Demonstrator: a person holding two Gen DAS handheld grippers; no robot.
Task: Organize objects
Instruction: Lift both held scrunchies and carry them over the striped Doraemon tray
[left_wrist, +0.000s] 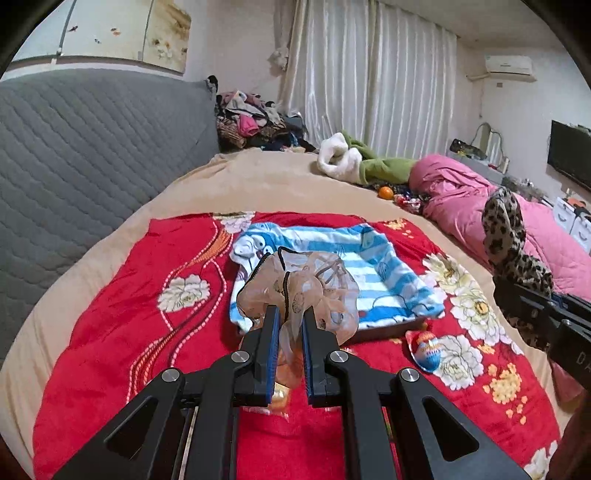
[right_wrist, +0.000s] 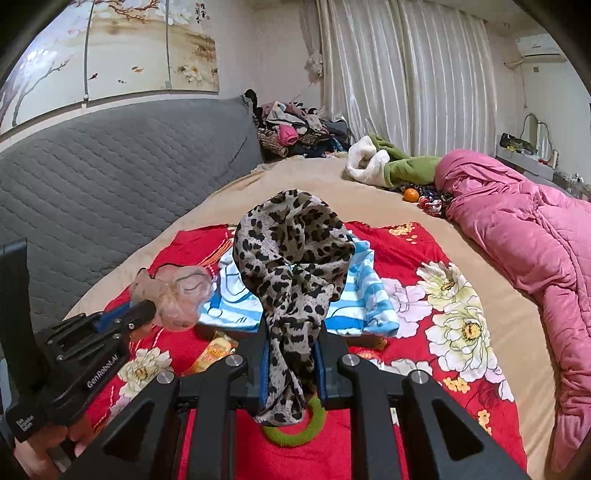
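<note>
Right wrist view: leopard scarf (right_wrist: 291, 251) clamped in right hand-held gripper (right_wrist: 291, 354).

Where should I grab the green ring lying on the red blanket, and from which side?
Take the green ring across its exposed near arc, coming from above. It lies flat on the red blanket, and the leopard scarf hanging from the right gripper covers its far part.
</note>
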